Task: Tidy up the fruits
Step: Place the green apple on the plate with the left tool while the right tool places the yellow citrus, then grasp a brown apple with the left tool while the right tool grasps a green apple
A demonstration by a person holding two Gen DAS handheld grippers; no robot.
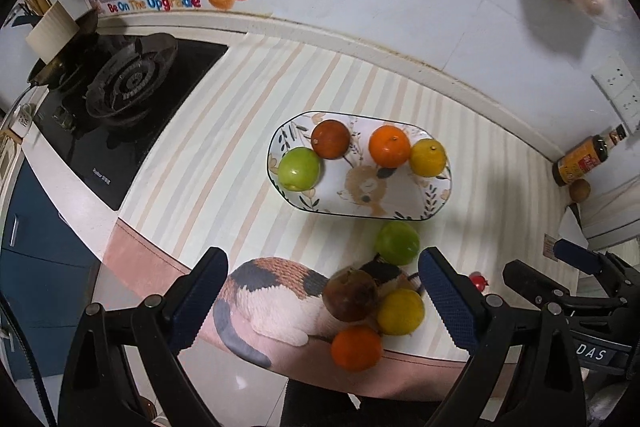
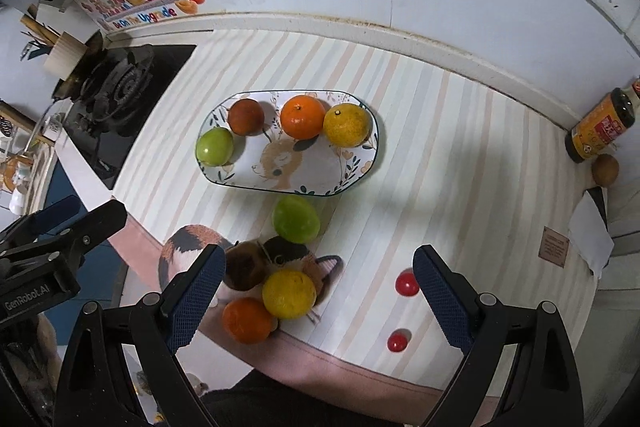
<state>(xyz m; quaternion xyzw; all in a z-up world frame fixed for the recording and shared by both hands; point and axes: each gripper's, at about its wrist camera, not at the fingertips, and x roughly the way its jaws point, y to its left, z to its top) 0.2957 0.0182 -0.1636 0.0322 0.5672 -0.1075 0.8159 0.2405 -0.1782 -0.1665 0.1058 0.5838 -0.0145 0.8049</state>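
Hovering released above the desk point(image 1: 460, 131): left tool point(image 1: 326, 311) and right tool point(image 2: 316, 297), both gaping. Lying between each tool's fingers: four loose fruits point(image 2: 280, 279), plate point(image 2: 240, 181) beyond.

We note a glazed, glossy ceramic plate point(image 2: 362, 163) with printed leaves. The green apple point(image 2: 214, 147) on it is waxy and shiny; the orange point(image 2: 302, 117) is finely pitted. The striped cloth point(image 2: 460, 155) over the table looks matt. Fingers point(image 2: 442, 297) carry blue, cross-hatched rubbery pads on matt black plastic. The stove top point(image 1: 120, 151) is glossy black glass.
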